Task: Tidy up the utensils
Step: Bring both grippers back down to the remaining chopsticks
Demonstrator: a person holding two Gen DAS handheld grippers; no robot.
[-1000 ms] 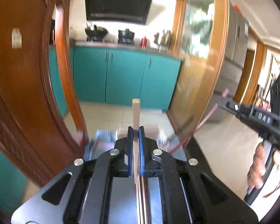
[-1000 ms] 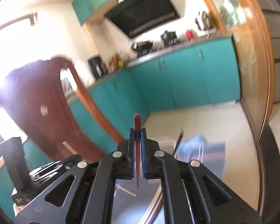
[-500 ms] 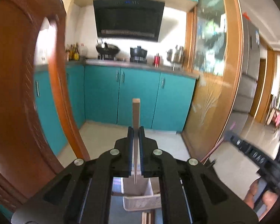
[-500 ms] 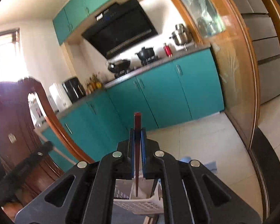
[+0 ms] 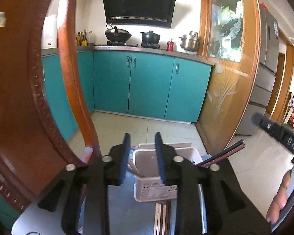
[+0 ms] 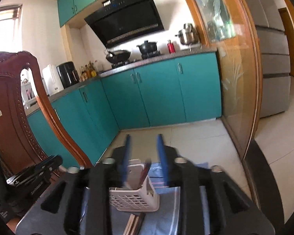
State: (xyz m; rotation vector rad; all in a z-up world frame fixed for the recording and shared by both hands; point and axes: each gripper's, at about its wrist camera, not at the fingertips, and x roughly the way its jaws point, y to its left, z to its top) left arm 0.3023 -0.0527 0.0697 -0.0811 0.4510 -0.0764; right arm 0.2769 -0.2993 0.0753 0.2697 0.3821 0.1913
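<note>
A white slotted utensil basket (image 5: 156,188) stands on the table just beyond my left gripper (image 5: 142,141), which is open and empty above it. A pale chopstick (image 5: 134,168) leans inside the basket. Dark chopsticks (image 5: 223,153) stick out to its right. Loose chopsticks (image 5: 162,217) lie in front of it. In the right wrist view the same basket (image 6: 135,197) sits below my open, empty right gripper (image 6: 144,143), with a dark red chopstick (image 6: 145,173) standing in it and loose chopsticks (image 6: 134,223) in front.
A carved wooden chair back (image 5: 25,105) rises close on the left. A blue cloth (image 6: 166,211) lies under the basket. The other gripper's black body (image 5: 280,137) and the hand holding it are at the far right. Teal kitchen cabinets (image 5: 147,86) stand behind.
Both grippers opened and let go of their chopsticks: the pale one from the left, the dark red one from the right. Both now stand in the basket.
</note>
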